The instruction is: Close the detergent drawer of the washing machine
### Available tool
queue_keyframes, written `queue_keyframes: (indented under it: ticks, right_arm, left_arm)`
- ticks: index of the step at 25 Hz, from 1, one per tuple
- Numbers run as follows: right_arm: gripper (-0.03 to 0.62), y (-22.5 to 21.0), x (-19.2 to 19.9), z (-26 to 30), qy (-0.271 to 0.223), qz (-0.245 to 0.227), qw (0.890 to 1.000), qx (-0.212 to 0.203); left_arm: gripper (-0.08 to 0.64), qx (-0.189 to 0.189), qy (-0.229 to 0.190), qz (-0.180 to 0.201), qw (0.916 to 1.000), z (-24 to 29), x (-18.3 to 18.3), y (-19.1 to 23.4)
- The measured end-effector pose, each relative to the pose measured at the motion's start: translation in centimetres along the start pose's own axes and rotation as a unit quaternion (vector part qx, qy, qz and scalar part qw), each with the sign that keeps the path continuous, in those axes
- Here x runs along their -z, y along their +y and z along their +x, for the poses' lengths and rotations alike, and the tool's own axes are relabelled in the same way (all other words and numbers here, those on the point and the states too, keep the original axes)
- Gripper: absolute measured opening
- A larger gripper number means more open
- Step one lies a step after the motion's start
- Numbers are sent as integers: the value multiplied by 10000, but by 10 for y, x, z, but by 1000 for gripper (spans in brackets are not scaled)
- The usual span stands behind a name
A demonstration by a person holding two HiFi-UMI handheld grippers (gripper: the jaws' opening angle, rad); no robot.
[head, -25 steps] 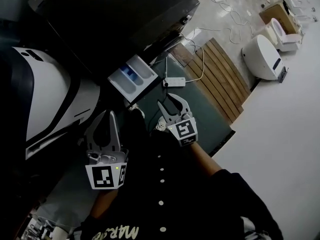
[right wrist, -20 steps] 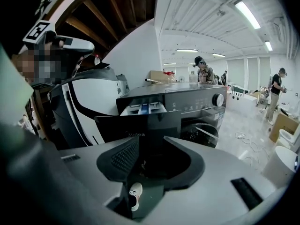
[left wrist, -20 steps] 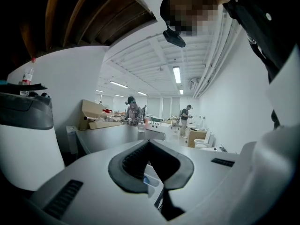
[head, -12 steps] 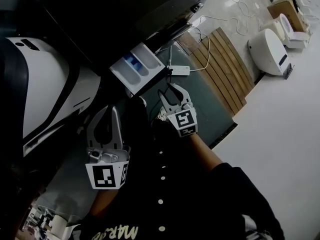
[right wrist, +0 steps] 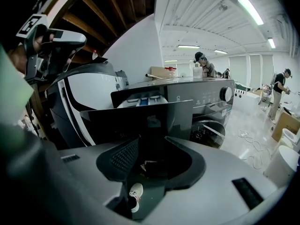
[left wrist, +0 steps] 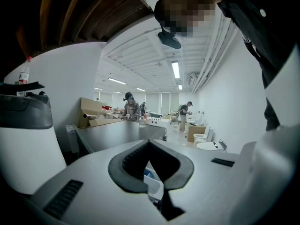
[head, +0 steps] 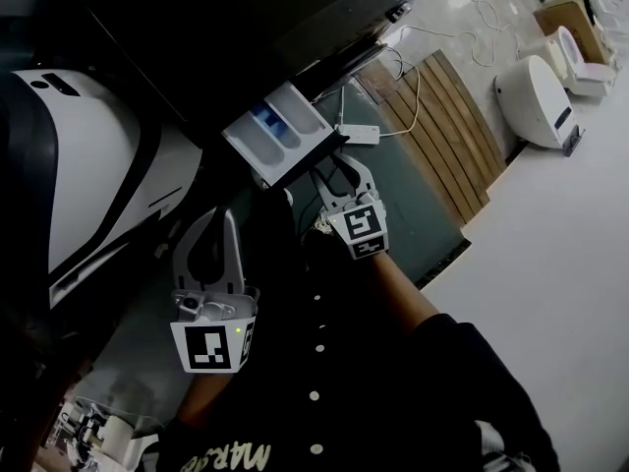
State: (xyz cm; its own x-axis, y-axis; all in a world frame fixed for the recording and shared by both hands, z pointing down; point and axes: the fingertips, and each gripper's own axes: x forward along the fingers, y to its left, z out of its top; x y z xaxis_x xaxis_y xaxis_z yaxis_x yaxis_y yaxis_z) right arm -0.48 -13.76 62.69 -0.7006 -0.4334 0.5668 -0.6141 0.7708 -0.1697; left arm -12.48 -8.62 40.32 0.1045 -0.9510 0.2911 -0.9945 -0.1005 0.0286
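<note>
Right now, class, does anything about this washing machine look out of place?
Yes. The detergent drawer stands pulled out from the front of the washing machine, with its compartments exposed, when it should sit flush. A white power strip also lies loose close by.

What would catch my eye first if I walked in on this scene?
The pale detergent drawer with its blue insert, sticking out of the dark washing machine in the head view's upper middle. Close under its front panel hovers the right gripper, jaws apart and just opened a little wider, with nothing between them. The left gripper hangs lower left, tips together.
</note>
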Motion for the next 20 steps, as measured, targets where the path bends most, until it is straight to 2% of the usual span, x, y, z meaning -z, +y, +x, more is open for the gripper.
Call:
queue_keyframes:
  ticks: [13,20]
  right_arm:
    - [169,0,0,4,-7,-7,10000,-63]
    - [169,1,-19,27,-82,-64,9999,-101]
  left_arm:
    - [11,-35,2,-48,10000,2,-1,1]
    - [11,-103,79,-120,9998,1,2,4]
